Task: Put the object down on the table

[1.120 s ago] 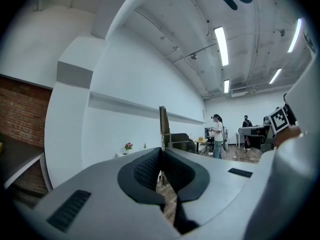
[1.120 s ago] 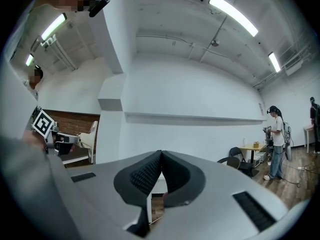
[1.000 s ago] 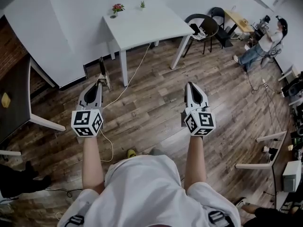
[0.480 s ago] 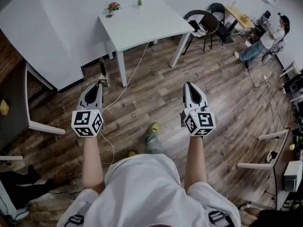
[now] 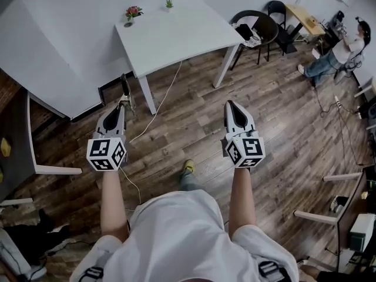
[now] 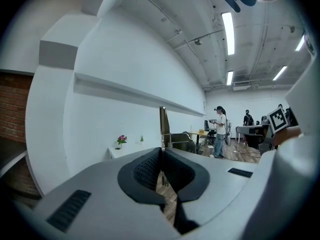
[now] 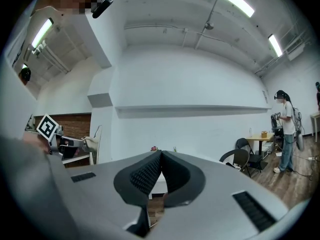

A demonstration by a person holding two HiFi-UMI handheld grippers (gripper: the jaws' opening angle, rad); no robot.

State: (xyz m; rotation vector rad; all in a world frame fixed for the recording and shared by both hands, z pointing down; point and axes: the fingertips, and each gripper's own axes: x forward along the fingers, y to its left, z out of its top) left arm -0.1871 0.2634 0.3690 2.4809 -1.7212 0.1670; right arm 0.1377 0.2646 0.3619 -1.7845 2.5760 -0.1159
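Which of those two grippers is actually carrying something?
The left gripper: its jaws pinch a thin strip that sticks out past the tips. The right gripper is shut with nothing between its jaws.

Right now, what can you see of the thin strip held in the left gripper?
The strip is narrow, flat and straight, dull grey-brown, perhaps metal. Its lower end is clamped in the shut left gripper; the rest sticks out past the tips. In the head view it hangs above the wooden floor, short of the white table. Only the gripper touches it. What it is, I cannot tell.
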